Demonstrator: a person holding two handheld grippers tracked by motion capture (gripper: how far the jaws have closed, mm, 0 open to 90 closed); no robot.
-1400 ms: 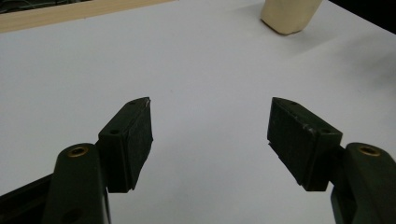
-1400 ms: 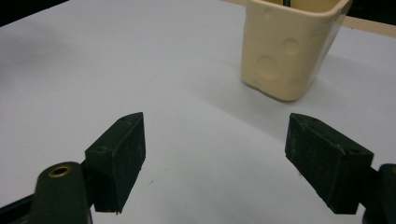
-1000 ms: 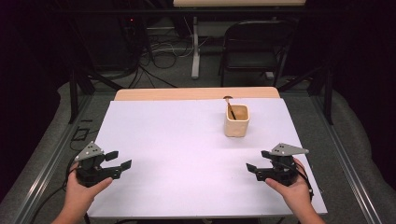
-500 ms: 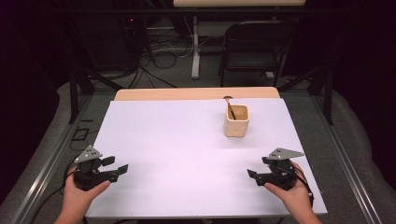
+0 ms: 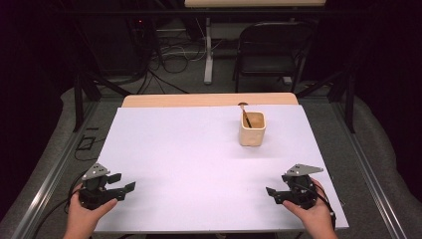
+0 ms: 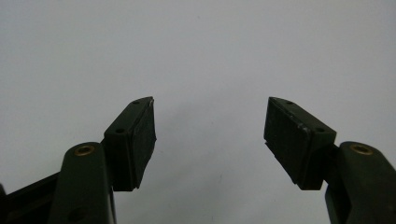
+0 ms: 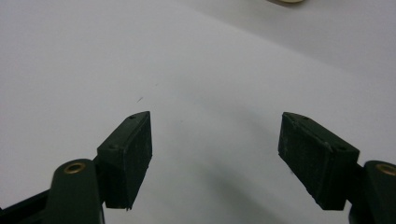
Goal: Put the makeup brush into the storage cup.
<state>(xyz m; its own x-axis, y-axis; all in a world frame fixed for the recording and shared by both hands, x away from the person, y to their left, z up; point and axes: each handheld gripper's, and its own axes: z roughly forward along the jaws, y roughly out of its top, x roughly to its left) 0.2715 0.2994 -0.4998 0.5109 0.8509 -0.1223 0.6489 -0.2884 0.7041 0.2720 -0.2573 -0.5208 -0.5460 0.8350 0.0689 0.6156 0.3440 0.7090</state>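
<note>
A tan cup (image 5: 252, 129) stands on the white sheet (image 5: 199, 159) at the back right, with a dark-handled utensil (image 5: 245, 115) leaning inside it. My left gripper (image 5: 125, 182) rests low near the sheet's front left corner, jaws wide apart and empty; in the left gripper view (image 6: 209, 126) only bare white surface lies between them. At the front right, my right gripper (image 5: 272, 194) is likewise open with nothing in it, and the right gripper view (image 7: 215, 140) looks over the sheet, the cup's base (image 7: 286, 1) just at the top edge.
A wooden table edge (image 5: 209, 100) shows behind the sheet. Metal rails (image 5: 50, 174) run along both sides of the table. A black chair (image 5: 271, 47), a desk leg and cables sit on the floor beyond.
Both hands have drawn back toward the front edge of the table and lowered a little. Jaws stay open.
</note>
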